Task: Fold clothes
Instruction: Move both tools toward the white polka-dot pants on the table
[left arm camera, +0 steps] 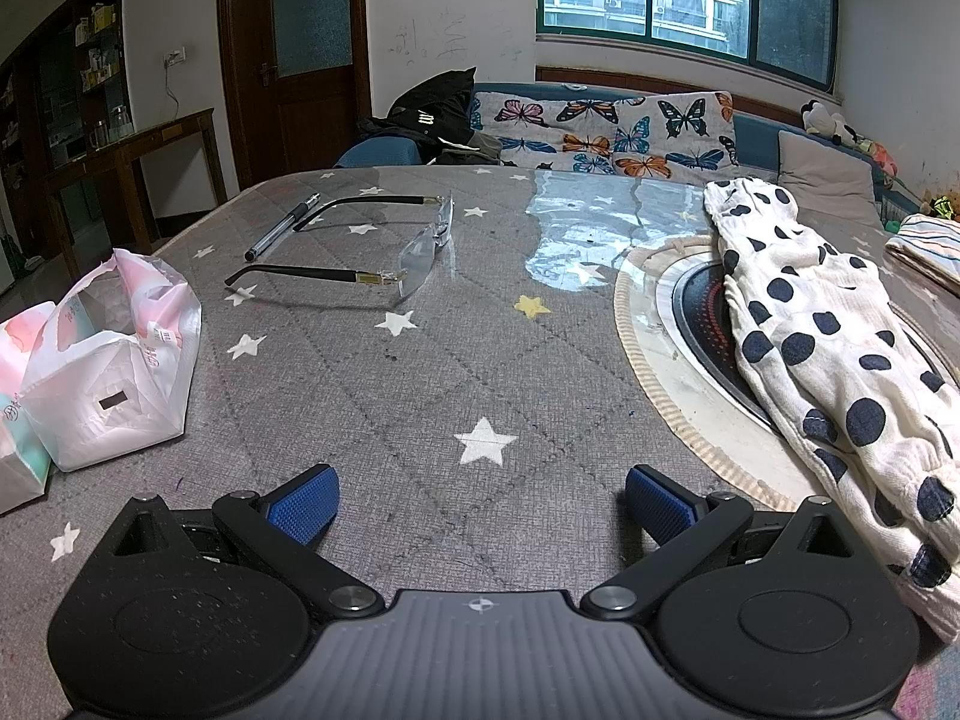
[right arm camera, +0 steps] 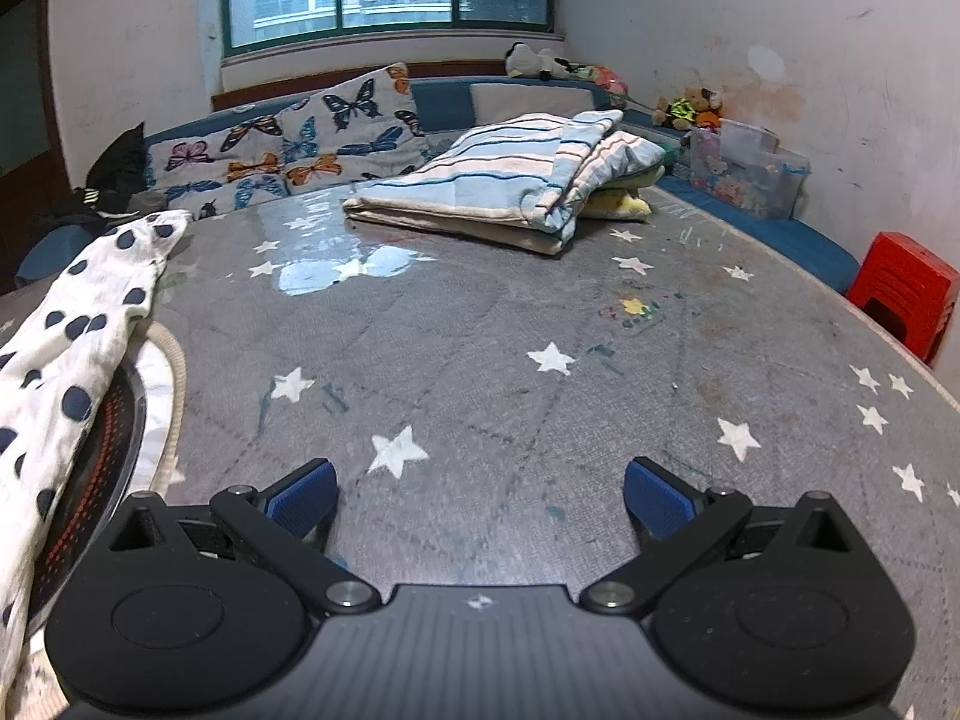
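Note:
A white garment with dark blue dots lies stretched out on the grey star-patterned table cover, draped over a round black hotplate. It lies to the right of my left gripper, which is open and holds nothing. In the right wrist view the same dotted garment runs along the left edge, left of my right gripper, which is also open and holds nothing. A folded striped cloth rests at the far side of the table, on top of a yellow item.
Spectacles and a pen lie on the far left of the table, and white plastic bags sit at its left edge. A sofa with butterfly cushions is behind. A red stool stands at the right.

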A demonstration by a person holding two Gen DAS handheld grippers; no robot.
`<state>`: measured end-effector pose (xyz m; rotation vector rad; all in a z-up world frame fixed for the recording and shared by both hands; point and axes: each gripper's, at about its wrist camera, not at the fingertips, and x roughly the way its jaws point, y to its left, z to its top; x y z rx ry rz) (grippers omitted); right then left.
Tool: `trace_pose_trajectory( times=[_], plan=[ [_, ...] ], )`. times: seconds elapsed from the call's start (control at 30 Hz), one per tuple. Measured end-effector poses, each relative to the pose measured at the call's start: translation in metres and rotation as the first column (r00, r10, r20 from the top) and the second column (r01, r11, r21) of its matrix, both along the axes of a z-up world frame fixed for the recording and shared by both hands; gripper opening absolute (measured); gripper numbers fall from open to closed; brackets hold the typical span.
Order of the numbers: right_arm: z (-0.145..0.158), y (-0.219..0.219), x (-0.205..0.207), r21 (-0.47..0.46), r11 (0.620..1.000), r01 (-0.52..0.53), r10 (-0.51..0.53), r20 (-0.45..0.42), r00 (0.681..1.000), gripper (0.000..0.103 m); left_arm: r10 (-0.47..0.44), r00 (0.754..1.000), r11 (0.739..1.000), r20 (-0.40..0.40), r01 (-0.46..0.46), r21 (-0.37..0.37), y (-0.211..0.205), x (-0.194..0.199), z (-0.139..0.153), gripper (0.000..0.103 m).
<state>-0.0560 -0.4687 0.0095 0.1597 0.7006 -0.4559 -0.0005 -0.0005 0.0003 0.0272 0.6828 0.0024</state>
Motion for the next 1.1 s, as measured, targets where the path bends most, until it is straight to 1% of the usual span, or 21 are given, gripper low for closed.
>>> trace_pose_trajectory(
  times=[0.2,0.27,0.4,0.53,0.7,0.93,1.1],
  plan=[
    [0.003,0.013,-0.015,-0.002,0.997,-0.075,0.075,0.035,0.997,0.103,0.000,1.000,1.000,0.006,0.000,0.010,-0.009,-0.009,0.006,0.103],
    [0.005,0.018,-0.024,0.007,0.993,-0.118,0.117,0.041,0.992,0.103,0.000,1.000,1.000,0.008,0.000,0.013,-0.012,-0.012,0.008,0.103],
    [0.013,0.033,-0.036,-0.011,0.985,-0.169,0.170,0.048,0.984,0.103,0.000,1.000,1.000,0.012,-0.001,0.019,-0.017,-0.017,0.012,0.103],
    [0.020,0.040,-0.049,0.012,0.978,-0.209,0.208,0.069,0.976,0.103,-0.003,1.000,1.000,0.014,0.002,0.023,-0.024,-0.024,0.017,0.103],
    [0.027,0.052,-0.063,0.034,0.964,-0.263,0.259,0.092,0.961,0.103,-0.036,0.999,0.999,0.003,0.036,0.005,-0.044,-0.042,0.025,0.103],
    [0.034,0.074,-0.079,0.013,0.939,-0.343,0.341,0.094,0.935,0.103,-0.063,0.998,0.998,-0.005,0.062,-0.029,-0.066,-0.061,0.027,0.103],
    [0.036,0.085,-0.087,0.013,0.922,-0.387,0.384,0.097,0.918,0.103,-0.087,0.996,0.996,-0.015,0.086,-0.031,-0.077,-0.069,0.025,0.103]
  ],
)
